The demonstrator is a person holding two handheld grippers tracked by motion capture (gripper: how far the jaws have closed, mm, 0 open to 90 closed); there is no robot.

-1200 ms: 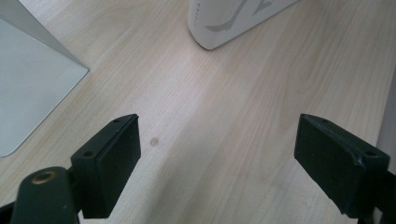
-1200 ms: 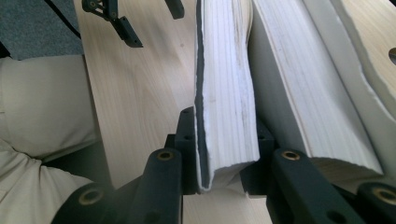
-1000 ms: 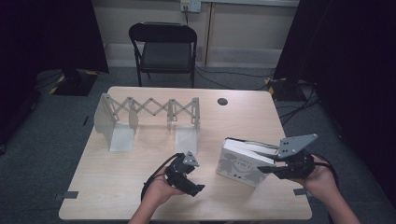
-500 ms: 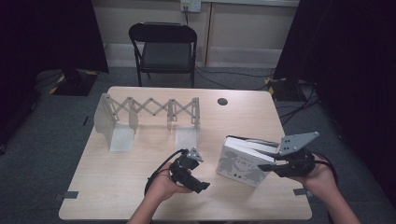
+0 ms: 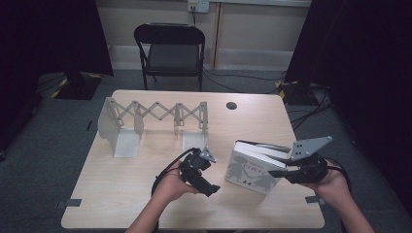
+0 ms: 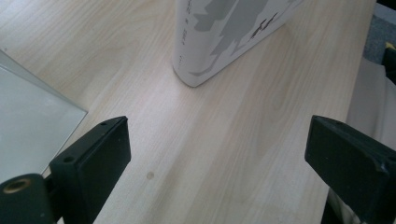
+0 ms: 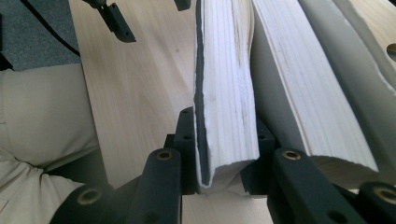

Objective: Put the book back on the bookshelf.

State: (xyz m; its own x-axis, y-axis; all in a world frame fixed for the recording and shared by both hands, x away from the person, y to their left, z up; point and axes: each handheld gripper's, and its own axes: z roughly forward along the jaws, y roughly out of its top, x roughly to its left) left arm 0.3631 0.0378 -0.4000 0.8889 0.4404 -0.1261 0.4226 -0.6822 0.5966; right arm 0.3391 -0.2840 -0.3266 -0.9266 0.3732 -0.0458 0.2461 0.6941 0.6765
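Pinching white book, pale woodgrain table

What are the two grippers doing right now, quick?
Left gripper: open, jaws just opening wider, nothing between them.
Right gripper: shut on the top book of the stack.

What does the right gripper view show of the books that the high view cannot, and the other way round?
Right gripper view alone: the page edges of the gripped book squeezed between the right gripper's jaws, with more page blocks beside it. High view alone: the white cover with grey figures, the expanding rack, the chair and the table's full outline. Both share the books, the wooden tabletop and the open left gripper.
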